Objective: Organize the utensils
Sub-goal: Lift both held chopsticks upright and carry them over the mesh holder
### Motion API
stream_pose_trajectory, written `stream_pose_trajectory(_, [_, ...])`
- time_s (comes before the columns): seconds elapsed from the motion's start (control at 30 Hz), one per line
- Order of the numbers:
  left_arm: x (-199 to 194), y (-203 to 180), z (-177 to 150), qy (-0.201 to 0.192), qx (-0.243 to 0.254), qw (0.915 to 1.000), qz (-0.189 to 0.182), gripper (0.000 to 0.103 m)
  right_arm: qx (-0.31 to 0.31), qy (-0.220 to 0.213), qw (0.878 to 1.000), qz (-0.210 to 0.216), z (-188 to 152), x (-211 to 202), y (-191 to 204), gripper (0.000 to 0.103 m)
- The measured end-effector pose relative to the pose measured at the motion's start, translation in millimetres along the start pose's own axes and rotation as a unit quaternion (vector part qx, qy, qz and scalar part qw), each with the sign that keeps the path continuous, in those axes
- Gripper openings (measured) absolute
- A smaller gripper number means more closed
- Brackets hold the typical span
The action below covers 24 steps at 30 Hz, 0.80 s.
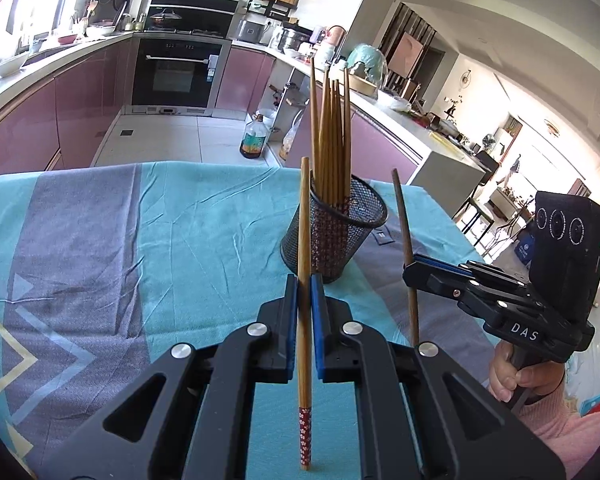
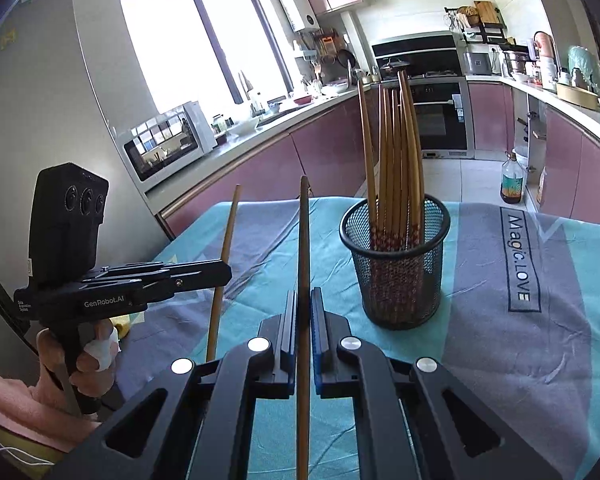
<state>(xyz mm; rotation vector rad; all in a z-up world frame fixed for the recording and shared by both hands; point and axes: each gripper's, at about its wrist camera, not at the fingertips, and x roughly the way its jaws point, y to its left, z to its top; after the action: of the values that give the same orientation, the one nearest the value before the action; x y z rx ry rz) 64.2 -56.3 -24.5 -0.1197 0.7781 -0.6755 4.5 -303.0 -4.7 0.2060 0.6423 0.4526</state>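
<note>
A black mesh holder [image 1: 332, 232] [image 2: 396, 264] stands on the teal cloth with several wooden chopsticks upright in it. My left gripper [image 1: 304, 284] is shut on one wooden chopstick [image 1: 304, 240], held nearly upright, red patterned end down. It sits just in front of the holder. My right gripper [image 2: 304, 298] is shut on a darker chopstick [image 2: 304, 248], also upright, to the left of the holder. In the left wrist view the right gripper [image 1: 410, 270] shows at right with its chopstick [image 1: 405, 232]. In the right wrist view the left gripper [image 2: 224, 272] shows at left with its chopstick [image 2: 228, 232].
The table cloth [image 1: 140, 232] has grey and teal bands, with a "Magic.LOVE" label [image 2: 520, 256]. Behind the table are purple kitchen cabinets, an oven [image 1: 176, 72], an oil bottle [image 1: 255, 138] on the floor and a microwave [image 2: 168, 140]. A person's hands hold both gripper handles.
</note>
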Motion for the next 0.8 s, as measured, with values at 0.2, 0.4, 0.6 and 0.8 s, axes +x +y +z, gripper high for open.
stream_pose_trajectory(0.2, [-10,-3,5,-0.011,0.003,0.9999,-0.006,0.007,-0.003,-0.016,1.000,-0.001,5,-9,-2,0.005])
stream_pose_trajectory(0.4, [-17,-8,8,-0.022,0.008,0.9997,-0.011,0.007,-0.006,-0.030,1.000,-0.001,10,-16,0,0.005])
stream_pose_trajectory(0.6, [-20,-14,15,-0.032,0.013,0.9993,-0.013,0.007,-0.016,-0.043,0.999,-0.004,17,-20,4,0.005])
stream_pose_trajectory(0.8, [-20,-16,20,-0.040,0.015,0.9990,-0.016,0.007,-0.022,-0.054,0.998,-0.007,27,-24,4,0.005])
